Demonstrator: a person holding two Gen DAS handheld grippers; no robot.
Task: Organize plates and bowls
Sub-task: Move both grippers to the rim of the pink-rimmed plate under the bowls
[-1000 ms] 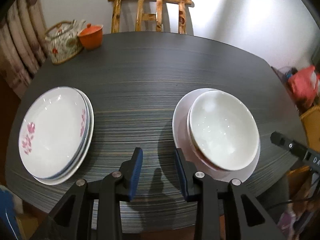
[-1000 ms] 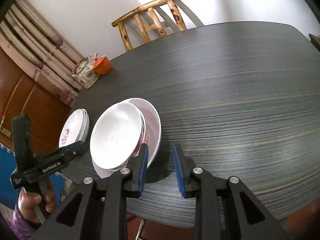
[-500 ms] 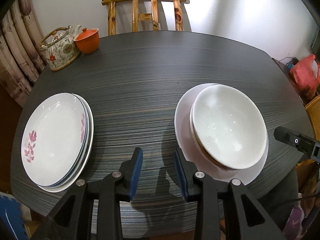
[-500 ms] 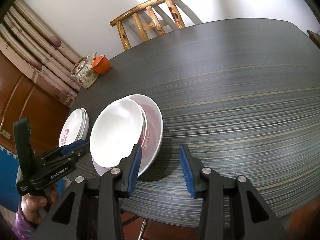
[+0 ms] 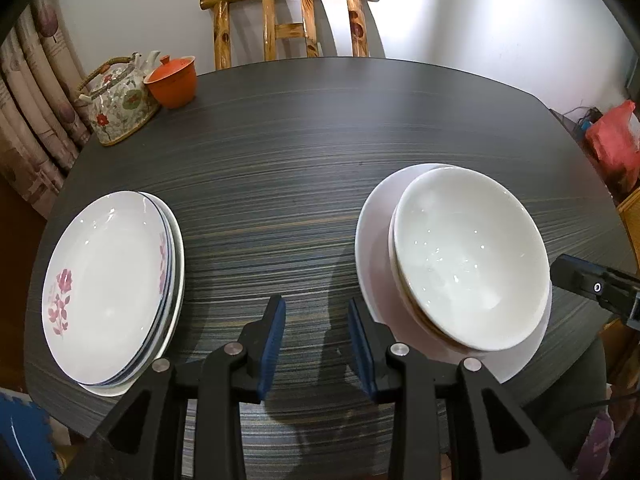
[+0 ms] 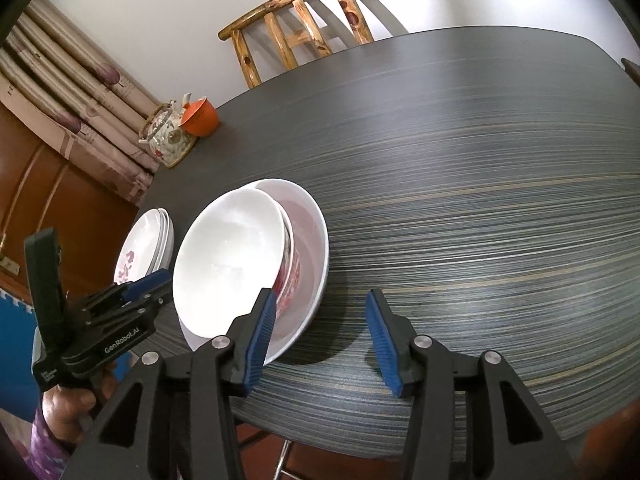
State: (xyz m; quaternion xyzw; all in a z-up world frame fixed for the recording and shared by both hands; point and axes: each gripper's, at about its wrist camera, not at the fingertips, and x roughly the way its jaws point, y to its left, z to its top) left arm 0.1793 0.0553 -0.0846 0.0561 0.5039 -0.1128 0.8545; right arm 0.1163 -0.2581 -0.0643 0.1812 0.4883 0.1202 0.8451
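On the dark, streaked wood-grain round table (image 5: 320, 168) stand two groups of crockery, well apart. Toward the left edge lies a stack of shallow white plates with pink flower prints (image 5: 112, 292), the lower ones blue-rimmed. Toward the right edge sit nested plain white ceramic bowls (image 5: 472, 256), resting off-centre in a wide white plate (image 5: 372, 240); the right wrist view shows a red floral pattern on the lower bowl's outer wall. The left gripper (image 5: 316, 336) hovers over bare table between the two groups, its blue-padded jaws parted with nothing between them. The right gripper (image 6: 320, 336) hangs at the near rim of the wide plate; its jaws have just been opening and stand released, gripping nothing, the left pad just beside the plate's rim. At the far left edge stand a floral ceramic teapot (image 5: 120, 108) and an orange lidded cup (image 5: 172, 84), touching. A wooden chair (image 5: 288, 20) stands behind the table.
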